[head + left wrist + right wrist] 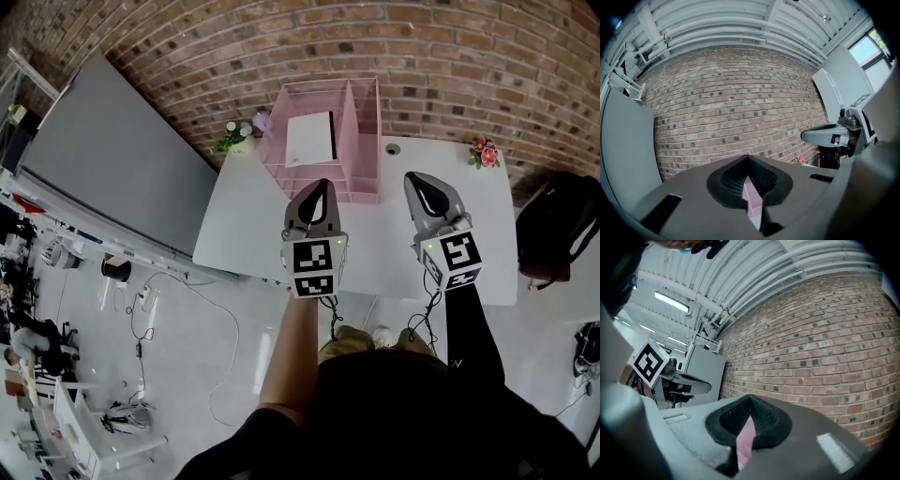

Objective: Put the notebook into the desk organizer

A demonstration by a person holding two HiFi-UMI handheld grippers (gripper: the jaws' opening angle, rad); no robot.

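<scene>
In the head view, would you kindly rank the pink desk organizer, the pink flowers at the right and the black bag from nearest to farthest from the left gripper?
1. Pink desk organizer, just ahead of the left gripper.
2. Pink flowers, far right corner of the table.
3. Black bag, off the table, farthest right.

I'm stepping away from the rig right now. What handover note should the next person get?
Left gripper: shut, empty, held over the white table.
Right gripper: shut, empty, alongside it.
Notebook: inside the pink desk organizer at the table's far edge.
Done: the notebook appears to be placed.
Left: probably nothing; just check that it sits properly.
</scene>
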